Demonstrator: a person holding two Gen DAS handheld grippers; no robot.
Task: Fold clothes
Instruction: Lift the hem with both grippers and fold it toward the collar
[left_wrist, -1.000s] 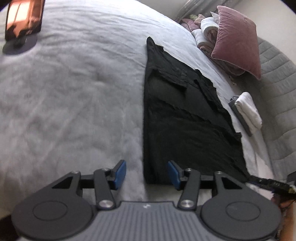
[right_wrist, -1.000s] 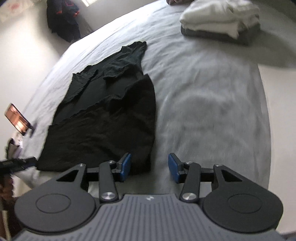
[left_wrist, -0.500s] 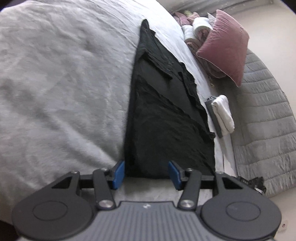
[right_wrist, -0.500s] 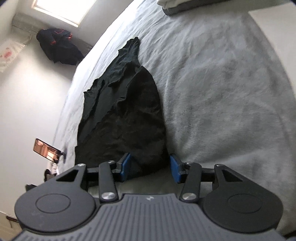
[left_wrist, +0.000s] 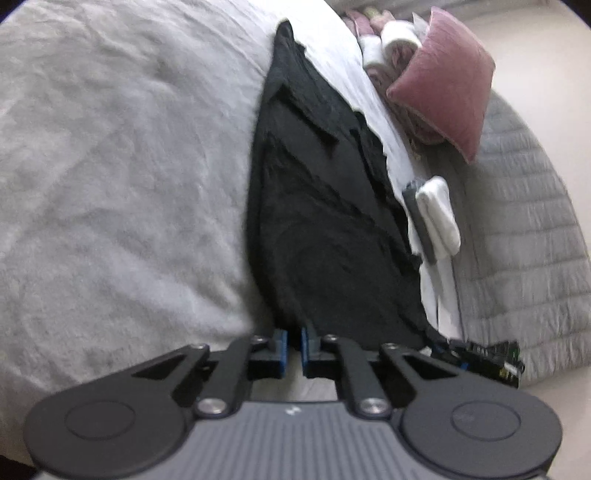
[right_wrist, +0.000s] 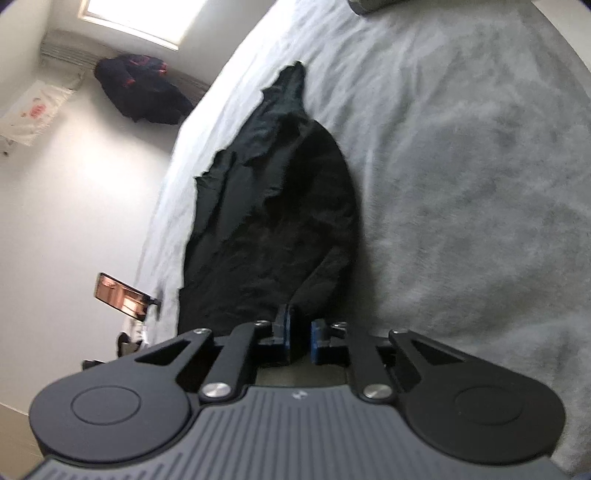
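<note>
A black garment (left_wrist: 325, 206) lies stretched lengthwise on a bed covered with a grey blanket (left_wrist: 122, 177), its near hem at the bed's edge and its far end tapering toward the middle of the bed. The cloth is partly folded over on itself, with ragged overlapping edges running along its length.

The left hand-held gripper (left_wrist: 291, 345) sits at the garment's near left corner, its blue-padded fingers (left_wrist: 281, 347) drawn almost together with only a narrow slit between them; black fabric reaches down into that slit, so the jaws appear pinched on the hem. In the right wrist view, the right hand-held gripper (right_wrist: 298, 338) is at the near right corner of the same garment (right_wrist: 280, 221), its blue pads nearly closed, and a fold of black cloth runs down between them, gripped.

Beyond the garment in the left wrist view, a pink velvet cushion (left_wrist: 447, 88) leans against a heap of pale linens at the head of the bed, and a folded white towel (left_wrist: 439, 218) rests on a dark flat item near the bed's right side. A grey quilted panel (left_wrist: 524, 229) lies past that.

In the right wrist view, a phone on a stand (right_wrist: 120, 295) shows at the far side of the bed, and dark clothing (right_wrist: 144, 88) hangs under a bright window.
</note>
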